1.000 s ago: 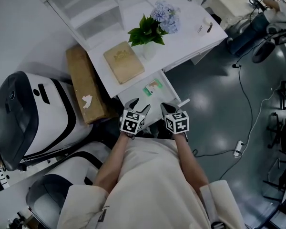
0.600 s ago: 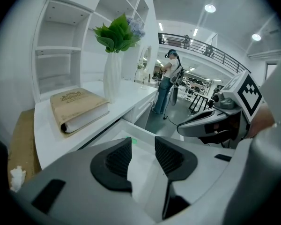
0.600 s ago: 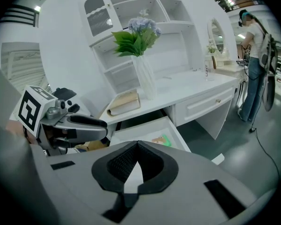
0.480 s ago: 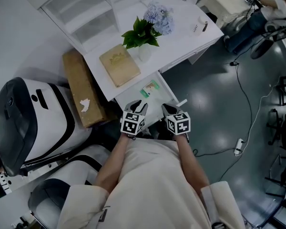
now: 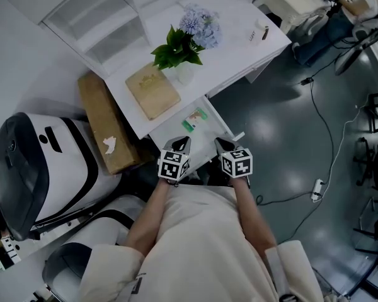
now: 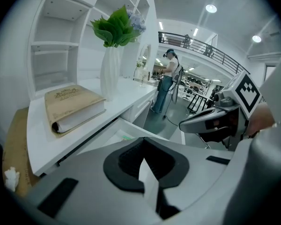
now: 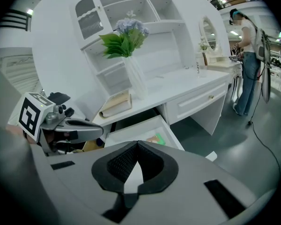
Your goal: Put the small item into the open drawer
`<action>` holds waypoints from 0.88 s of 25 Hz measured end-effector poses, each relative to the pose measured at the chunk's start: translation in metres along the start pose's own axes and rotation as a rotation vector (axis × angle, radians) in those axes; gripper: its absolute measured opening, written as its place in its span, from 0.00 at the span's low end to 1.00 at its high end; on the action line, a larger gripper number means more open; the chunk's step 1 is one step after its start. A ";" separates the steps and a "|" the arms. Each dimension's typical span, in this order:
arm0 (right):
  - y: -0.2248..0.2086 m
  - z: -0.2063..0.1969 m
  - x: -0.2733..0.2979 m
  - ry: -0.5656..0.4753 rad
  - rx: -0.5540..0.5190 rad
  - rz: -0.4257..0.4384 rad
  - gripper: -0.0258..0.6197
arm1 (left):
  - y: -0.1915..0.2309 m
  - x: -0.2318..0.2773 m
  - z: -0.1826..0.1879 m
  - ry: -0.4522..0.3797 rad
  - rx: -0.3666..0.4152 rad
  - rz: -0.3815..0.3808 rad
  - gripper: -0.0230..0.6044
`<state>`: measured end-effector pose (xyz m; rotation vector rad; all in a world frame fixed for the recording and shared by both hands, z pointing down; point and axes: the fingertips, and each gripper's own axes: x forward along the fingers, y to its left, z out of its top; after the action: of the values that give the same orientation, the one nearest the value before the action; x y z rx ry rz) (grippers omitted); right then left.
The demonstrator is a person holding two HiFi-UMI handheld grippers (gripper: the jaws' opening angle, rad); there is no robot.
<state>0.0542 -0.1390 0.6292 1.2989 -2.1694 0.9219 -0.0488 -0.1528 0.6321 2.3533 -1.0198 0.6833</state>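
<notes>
The white desk's drawer stands pulled out, and a small green and white item lies flat inside it. The same item shows in the right gripper view. Both grippers hover side by side over the drawer's front edge, short of the item. My left gripper is shut with nothing between its jaws, which meet at the tips in its own view. My right gripper is also shut and empty.
On the desktop lie a tan book and a white vase of flowers. A brown cardboard box stands left of the desk, beside a white and black machine. A cable lies on the grey floor at right.
The left gripper's jaws have closed from wide apart to touching, on nothing. Both grippers stay at the drawer's front edge; the head view has shifted slightly.
</notes>
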 end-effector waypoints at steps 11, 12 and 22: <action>0.017 -0.010 0.016 0.078 -0.067 0.061 0.08 | 0.010 -0.001 -0.019 0.065 0.000 0.043 0.06; 0.020 -0.010 0.017 0.082 -0.078 0.071 0.08 | 0.014 -0.002 -0.019 0.068 -0.007 0.056 0.06; 0.021 -0.008 0.012 0.073 -0.097 0.080 0.08 | 0.014 -0.002 -0.008 0.054 0.001 0.078 0.06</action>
<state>0.0302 -0.1336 0.6360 1.1227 -2.1948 0.8695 -0.0627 -0.1554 0.6403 2.2930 -1.0928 0.7720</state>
